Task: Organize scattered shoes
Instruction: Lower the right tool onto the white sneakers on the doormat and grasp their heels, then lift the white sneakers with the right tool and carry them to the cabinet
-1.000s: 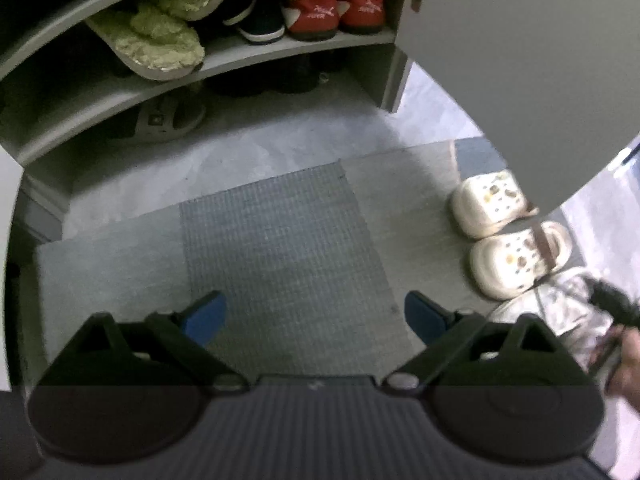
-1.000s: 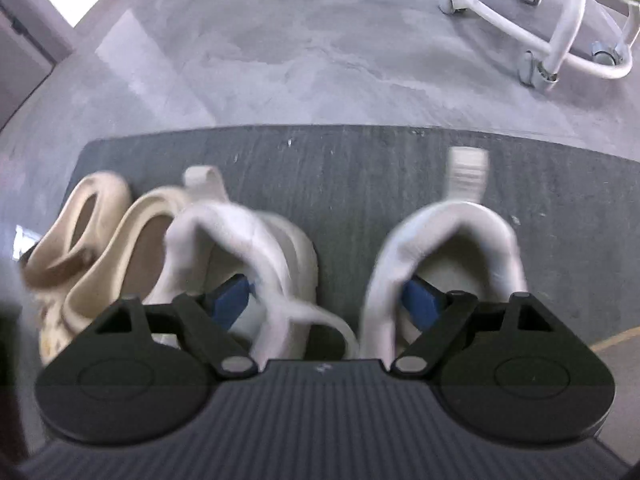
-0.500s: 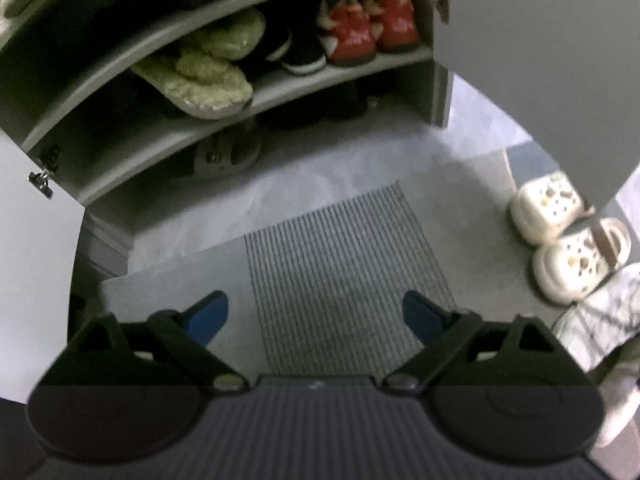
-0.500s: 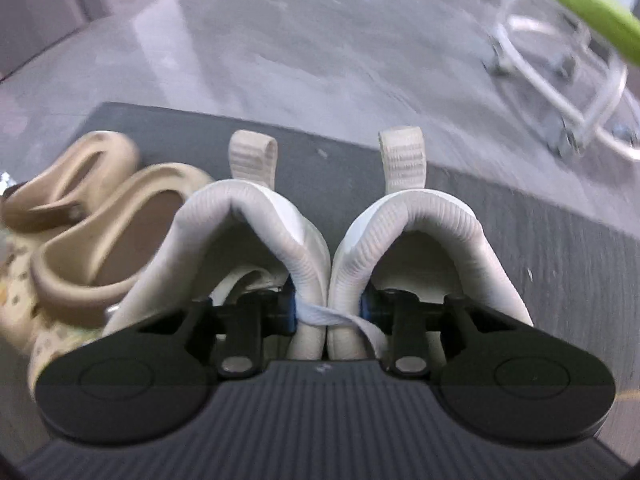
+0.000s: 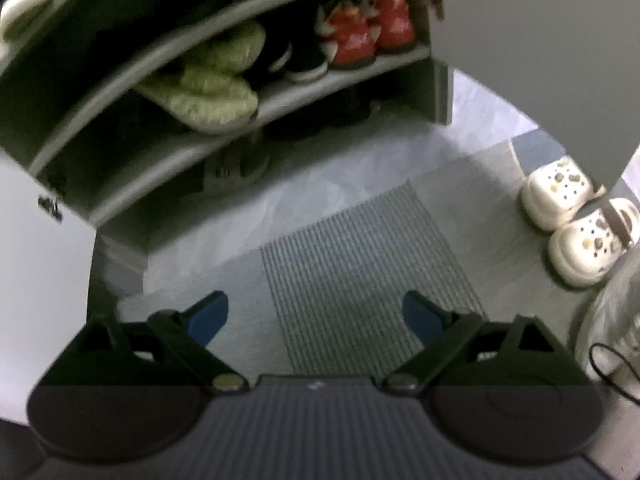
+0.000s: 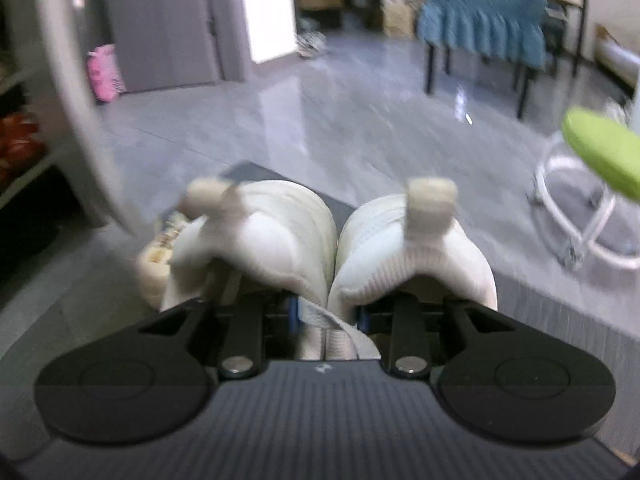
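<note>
In the right wrist view my right gripper (image 6: 326,314) is shut on a pair of white sneakers (image 6: 416,256), pinching their inner heel walls together; the pair hangs lifted above the floor mat (image 6: 560,312). In the left wrist view my left gripper (image 5: 316,316) stands open with nothing between its blue pads, above the grey striped mat (image 5: 360,256). Ahead of it is the open shoe cabinet (image 5: 280,92), with green slippers (image 5: 204,88), dark shoes (image 5: 296,60) and red sneakers (image 5: 364,36) on one shelf. A pair of cream clogs (image 5: 572,216) sits on the mat at the right.
The cabinet's open door (image 5: 540,40) hangs over the clogs at the right; another door panel (image 5: 36,264) is at the left. In the right wrist view a white stool with a green seat (image 6: 600,184), a blue-draped chair (image 6: 484,12) and shiny grey floor lie beyond.
My right gripper shut on the two sneakers' inner heels, lifted them off the mat and swung up toward the room. The left gripper tilted up, showing more of the cabinet shelves.
</note>
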`<state>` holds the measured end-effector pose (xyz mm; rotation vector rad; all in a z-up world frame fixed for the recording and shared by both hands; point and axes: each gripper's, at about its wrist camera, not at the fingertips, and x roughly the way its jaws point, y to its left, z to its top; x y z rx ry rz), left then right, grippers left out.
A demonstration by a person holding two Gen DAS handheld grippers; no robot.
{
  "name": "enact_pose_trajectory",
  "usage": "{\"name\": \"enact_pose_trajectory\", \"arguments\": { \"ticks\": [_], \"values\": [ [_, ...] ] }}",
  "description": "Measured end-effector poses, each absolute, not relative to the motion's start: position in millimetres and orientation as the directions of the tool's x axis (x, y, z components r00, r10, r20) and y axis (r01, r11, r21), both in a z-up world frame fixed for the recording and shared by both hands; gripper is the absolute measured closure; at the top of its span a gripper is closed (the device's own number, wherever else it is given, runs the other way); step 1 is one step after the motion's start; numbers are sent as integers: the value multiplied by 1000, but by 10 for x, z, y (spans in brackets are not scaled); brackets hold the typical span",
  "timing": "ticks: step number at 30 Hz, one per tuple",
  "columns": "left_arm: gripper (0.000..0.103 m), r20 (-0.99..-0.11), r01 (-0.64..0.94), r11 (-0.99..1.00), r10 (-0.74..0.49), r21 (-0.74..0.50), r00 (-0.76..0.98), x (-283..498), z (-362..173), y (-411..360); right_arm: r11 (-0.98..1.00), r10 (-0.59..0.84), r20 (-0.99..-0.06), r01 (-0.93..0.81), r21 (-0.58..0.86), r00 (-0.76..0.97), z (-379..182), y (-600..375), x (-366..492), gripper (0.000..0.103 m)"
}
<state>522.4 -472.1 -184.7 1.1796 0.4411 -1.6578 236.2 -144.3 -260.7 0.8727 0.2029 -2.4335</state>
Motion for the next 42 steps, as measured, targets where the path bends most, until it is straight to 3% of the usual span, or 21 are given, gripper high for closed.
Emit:
{"name": "enact_pose_trajectory", "arguments": {
  "ticks": [5, 10, 19, 26, 34, 42],
  "values": [
    [8, -826, 867, -430, -563, 250, -41, 5289, -1761, -4706, -739, -556, -550, 673, -16, -624, -2065, -1506, 2713, 72],
    [8, -795, 890, -379, -606, 255, -30, 5511, -1632, -4824, -632, -635, -558, 775, -23, -534, -1670, -1625, 2954, 72],
    [5, -741, 911, -261, -668, 318, 67, 6459, -1361, -4726, -335, -753, -622, 939, 81, -214, -723, -2420, 3867, 72],
    [5, -754, 909, -257, -651, 329, 89, 7026, -1122, -4547, -85, -816, -577, 985, 153, 20, 17, -3552, 4844, 72],
    [3, -737, 920, -245, -673, 305, 65, 7486, -1075, -5165, 39, -838, -532, 985, 167, 124, 346, -4601, 5790, 72],
    [3, -703, 953, -137, -704, 271, 99, 7806, -1168, -6099, 38, -853, -502, 976, 212, 143, 138, -5587, 6325, 72]
  ]
}}
